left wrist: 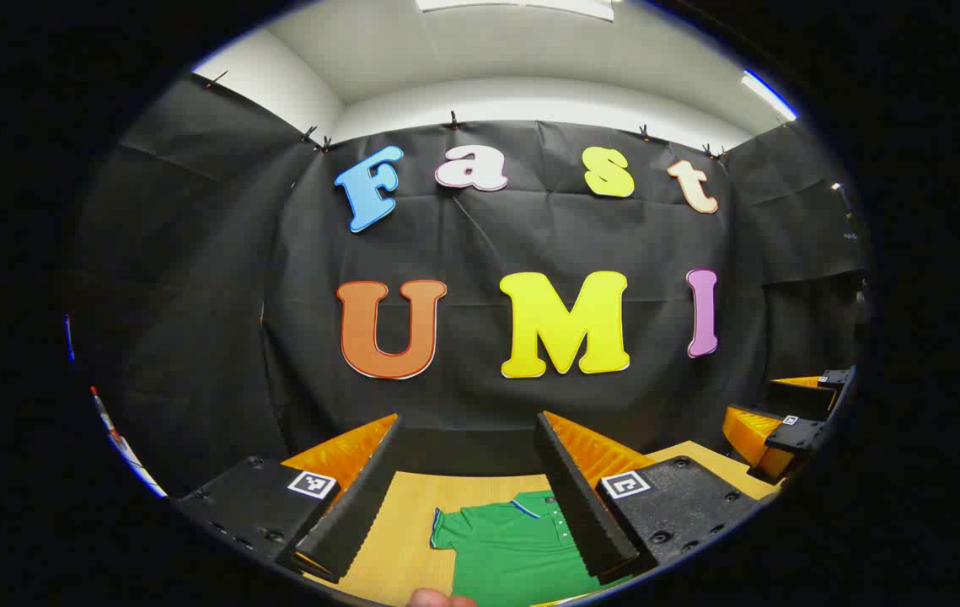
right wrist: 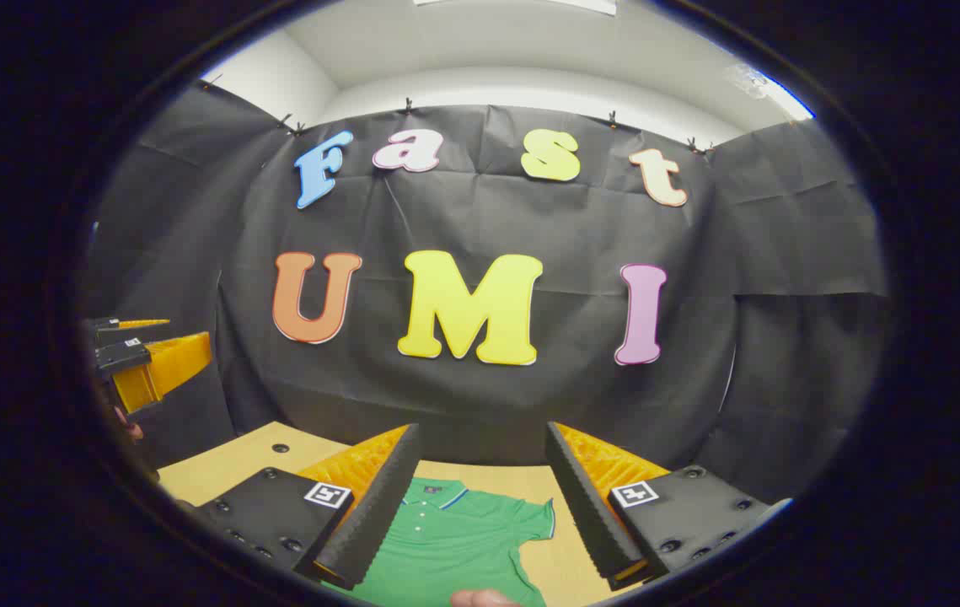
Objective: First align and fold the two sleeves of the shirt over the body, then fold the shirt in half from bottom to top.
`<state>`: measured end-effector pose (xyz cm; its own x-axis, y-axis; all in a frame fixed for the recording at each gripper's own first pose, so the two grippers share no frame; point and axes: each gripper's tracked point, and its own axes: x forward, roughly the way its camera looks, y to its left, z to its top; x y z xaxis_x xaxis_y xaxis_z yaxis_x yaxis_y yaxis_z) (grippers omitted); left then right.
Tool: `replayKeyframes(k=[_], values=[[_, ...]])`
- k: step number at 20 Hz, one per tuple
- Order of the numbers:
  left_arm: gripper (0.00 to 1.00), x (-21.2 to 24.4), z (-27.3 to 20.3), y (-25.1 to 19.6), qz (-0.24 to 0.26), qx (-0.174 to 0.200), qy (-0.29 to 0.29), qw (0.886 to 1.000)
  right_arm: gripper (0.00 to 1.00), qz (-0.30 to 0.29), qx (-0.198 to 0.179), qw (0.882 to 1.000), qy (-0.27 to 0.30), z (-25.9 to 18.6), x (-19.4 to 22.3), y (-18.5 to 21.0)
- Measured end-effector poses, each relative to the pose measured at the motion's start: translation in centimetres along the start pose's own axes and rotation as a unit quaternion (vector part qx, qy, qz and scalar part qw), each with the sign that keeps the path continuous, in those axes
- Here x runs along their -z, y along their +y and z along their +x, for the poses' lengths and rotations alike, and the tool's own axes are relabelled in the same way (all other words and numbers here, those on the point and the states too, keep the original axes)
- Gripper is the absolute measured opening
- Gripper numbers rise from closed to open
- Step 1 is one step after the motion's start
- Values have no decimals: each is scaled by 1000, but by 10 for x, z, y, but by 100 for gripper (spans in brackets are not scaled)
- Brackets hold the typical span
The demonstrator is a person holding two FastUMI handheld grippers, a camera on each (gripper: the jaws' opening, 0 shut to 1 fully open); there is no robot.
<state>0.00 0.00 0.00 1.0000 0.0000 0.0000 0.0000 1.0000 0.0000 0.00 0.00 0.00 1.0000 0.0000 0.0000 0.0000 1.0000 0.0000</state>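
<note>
Both grippers, left (left wrist: 463,497) and right (right wrist: 480,497), hover spread above the flat shirt (left wrist: 513,548), poised to take its sleeves.

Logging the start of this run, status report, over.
Left gripper open, right gripper open, both above the table. Green polo shirt flat on wooden table, sleeves unfolded. Nothing in the way.

Black cloth (left wrist: 530,244), creased and clipped along its top edge, drapes the booth's back and side walls. Above it runs a white wall (right wrist: 522,88) under a white ceiling (left wrist: 480,42) with bright strip lights (left wrist: 770,94). Below stands a light wooden table (right wrist: 231,468), with what may be a small dark hole (right wrist: 280,448) in its top.
</note>
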Motion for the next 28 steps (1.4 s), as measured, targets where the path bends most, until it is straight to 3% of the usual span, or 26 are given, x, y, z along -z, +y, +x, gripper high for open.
replayKeyframes(k=[5, 13, 16, 21, 28], values=[[98, -1, -1, 8, 0, -2, -4, 1000, 95, 0, 7, 1000, -4, 3, -5, 2], [98, 13, -4, 6, 2, -9, 14, 1000, 95, -1, -24, 999, 28, 2, 18, 9], [98, 23, -5, -4, 2, -4, 19, 1000, 94, -1, -13, 999, 31, 6, 15, -11], [98, 57, -5, -22, -14, 22, 66, 997, 96, -20, -24, 995, 95, 17, 55, -47], [99, 77, 6, -17, -9, -2, 95, 995, 95, -8, -15, 987, 160, 67, 109, -102]])
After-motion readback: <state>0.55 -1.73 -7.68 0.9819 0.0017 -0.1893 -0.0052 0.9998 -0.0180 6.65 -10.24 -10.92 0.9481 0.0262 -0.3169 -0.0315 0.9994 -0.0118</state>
